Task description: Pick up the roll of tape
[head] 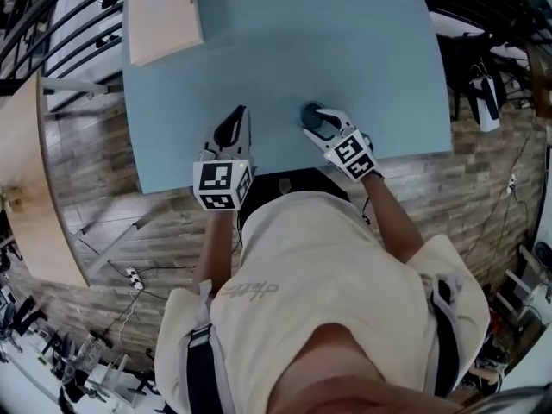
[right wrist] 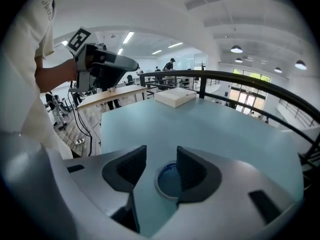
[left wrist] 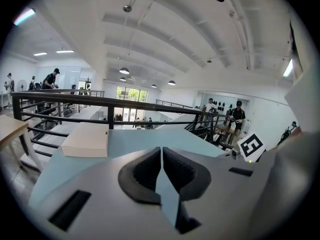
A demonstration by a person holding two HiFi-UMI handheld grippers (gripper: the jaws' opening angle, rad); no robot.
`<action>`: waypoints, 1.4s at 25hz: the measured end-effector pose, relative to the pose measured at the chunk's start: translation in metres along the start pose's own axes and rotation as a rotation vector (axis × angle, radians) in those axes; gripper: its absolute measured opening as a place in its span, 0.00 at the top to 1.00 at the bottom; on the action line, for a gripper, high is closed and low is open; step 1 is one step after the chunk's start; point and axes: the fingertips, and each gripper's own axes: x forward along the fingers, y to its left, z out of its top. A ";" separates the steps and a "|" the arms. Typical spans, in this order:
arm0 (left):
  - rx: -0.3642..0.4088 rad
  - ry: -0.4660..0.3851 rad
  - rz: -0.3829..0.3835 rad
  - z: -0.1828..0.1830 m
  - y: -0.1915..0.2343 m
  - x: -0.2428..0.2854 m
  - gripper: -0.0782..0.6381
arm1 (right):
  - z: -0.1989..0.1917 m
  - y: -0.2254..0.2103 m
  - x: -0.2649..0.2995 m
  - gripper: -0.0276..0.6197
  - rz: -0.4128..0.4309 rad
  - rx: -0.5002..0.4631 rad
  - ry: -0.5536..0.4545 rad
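Light-blue table (head: 328,41), cream box (head: 164,15), grey left hand-held gripper (left wrist: 161,156).

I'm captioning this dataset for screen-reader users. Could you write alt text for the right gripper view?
The right claw is open over a light blue table, with a roll of tape lying flat under it, partly hidden by one jaw and not gripped. Beyond, a white box sits on the table; at upper left a hand holds the left claw.

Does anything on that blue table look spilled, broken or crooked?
Nothing stands out. The tape roll lies flat on the table by the open right gripper, and the box rests flat at a far corner.
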 end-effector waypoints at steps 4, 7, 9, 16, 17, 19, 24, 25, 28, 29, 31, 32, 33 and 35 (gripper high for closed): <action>-0.007 0.001 -0.001 -0.002 0.001 -0.006 0.85 | -0.017 0.006 0.013 0.65 0.016 -0.009 0.058; -0.010 0.003 -0.002 -0.003 0.002 -0.008 0.85 | -0.030 0.009 0.023 0.65 0.025 -0.010 0.098; -0.014 0.004 0.001 -0.005 0.005 -0.007 0.85 | -0.038 0.011 0.029 0.65 0.033 -0.014 0.124; -0.029 0.002 0.018 -0.006 0.016 -0.010 0.85 | -0.065 0.016 0.046 0.66 0.045 -0.036 0.205; -0.031 0.001 0.020 -0.006 0.018 -0.011 0.85 | -0.068 0.017 0.048 0.66 0.046 -0.042 0.218; -0.036 0.000 0.026 -0.006 0.021 -0.012 0.85 | -0.072 0.017 0.050 0.66 0.045 -0.059 0.248; -0.048 0.007 0.031 -0.009 0.026 -0.014 0.85 | -0.078 0.016 0.057 0.67 0.037 -0.112 0.317; -0.050 0.010 0.030 -0.010 0.026 -0.016 0.85 | -0.078 0.016 0.059 0.68 0.036 -0.117 0.327; -0.058 0.018 0.024 -0.015 0.025 -0.019 0.85 | -0.081 0.015 0.063 0.71 0.034 -0.133 0.361; -0.061 0.019 0.023 -0.017 0.025 -0.019 0.85 | -0.083 0.015 0.064 0.71 0.035 -0.140 0.375; -0.066 0.021 0.018 -0.020 0.025 -0.019 0.85 | -0.086 0.015 0.067 0.72 0.033 -0.153 0.401; -0.068 0.022 0.016 -0.021 0.026 -0.019 0.85 | -0.088 0.014 0.068 0.73 0.029 -0.159 0.413; -0.069 0.022 0.013 -0.021 0.027 -0.019 0.85 | -0.089 0.013 0.068 0.76 0.023 -0.164 0.422; -0.072 0.019 0.007 -0.020 0.029 -0.019 0.85 | -0.091 0.012 0.070 0.79 0.019 -0.168 0.441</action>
